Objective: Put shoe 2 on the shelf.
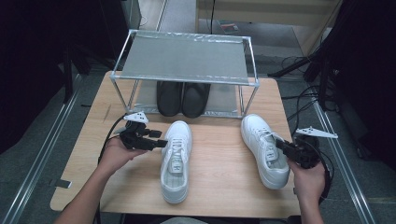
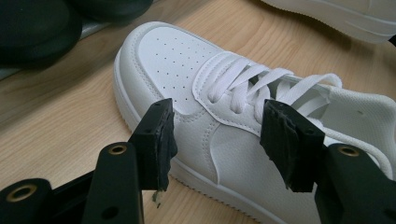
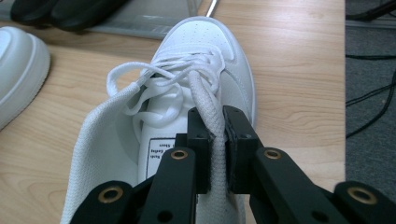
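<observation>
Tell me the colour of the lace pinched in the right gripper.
White; the lace shows best in the right gripper view.

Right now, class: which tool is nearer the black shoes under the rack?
Left. The left tool sits just in front of the black shoes; the right tool is farther off, at the table's right side.

Light wooden table [image 1: 219,182] on grey floor [image 1: 42,126] — metal rack [image 1: 187,58] at back, dark surroundings.

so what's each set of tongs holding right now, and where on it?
Right tongs are shut on a lace of the right-hand white shoe. Left tongs stand open beside the other white shoe, holding nothing.
</observation>
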`<state>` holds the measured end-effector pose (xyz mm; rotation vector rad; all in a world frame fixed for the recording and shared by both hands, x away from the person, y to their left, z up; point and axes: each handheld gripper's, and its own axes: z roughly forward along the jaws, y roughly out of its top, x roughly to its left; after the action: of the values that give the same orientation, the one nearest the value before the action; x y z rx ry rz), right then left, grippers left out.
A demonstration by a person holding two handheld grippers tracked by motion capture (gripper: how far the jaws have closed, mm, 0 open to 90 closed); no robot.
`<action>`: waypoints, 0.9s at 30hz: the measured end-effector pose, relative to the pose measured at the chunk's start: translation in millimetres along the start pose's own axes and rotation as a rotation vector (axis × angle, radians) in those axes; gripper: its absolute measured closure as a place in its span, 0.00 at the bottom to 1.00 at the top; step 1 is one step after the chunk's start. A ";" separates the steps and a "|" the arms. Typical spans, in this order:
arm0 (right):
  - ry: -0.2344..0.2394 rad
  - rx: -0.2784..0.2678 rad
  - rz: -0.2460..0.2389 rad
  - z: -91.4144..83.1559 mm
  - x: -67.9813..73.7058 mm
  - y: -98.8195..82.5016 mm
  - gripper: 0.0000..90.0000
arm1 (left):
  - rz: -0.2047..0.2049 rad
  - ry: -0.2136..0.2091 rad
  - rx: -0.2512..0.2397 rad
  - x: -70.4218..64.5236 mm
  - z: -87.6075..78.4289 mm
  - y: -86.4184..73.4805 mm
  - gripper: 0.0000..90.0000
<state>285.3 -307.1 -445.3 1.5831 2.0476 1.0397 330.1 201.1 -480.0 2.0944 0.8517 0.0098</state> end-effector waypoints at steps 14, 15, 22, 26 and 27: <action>0.112 0.007 -0.066 9.2 34.8 2.7 0.93 | 0.005 0.004 0.010 -0.5 -0.6 0.2 0.50; 0.116 0.011 -0.073 10.9 38.0 3.4 0.93 | 0.006 0.005 0.012 -0.6 -1.0 -0.4 0.50; 0.161 0.028 -0.114 23.7 56.0 9.0 0.93 | -0.004 0.017 0.007 -0.9 -6.8 -6.2 0.50; 0.209 0.041 -0.149 34.4 70.5 13.5 0.93 | -0.016 0.033 -0.001 -1.9 -13.0 -12.8 0.50; 0.209 0.041 -0.149 34.4 70.5 13.5 0.93 | -0.016 0.033 -0.001 -1.9 -13.0 -12.8 0.50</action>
<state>295.2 -228.2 -447.4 1.3651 2.2984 1.1558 317.5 214.5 -480.3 2.0916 0.8879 0.0370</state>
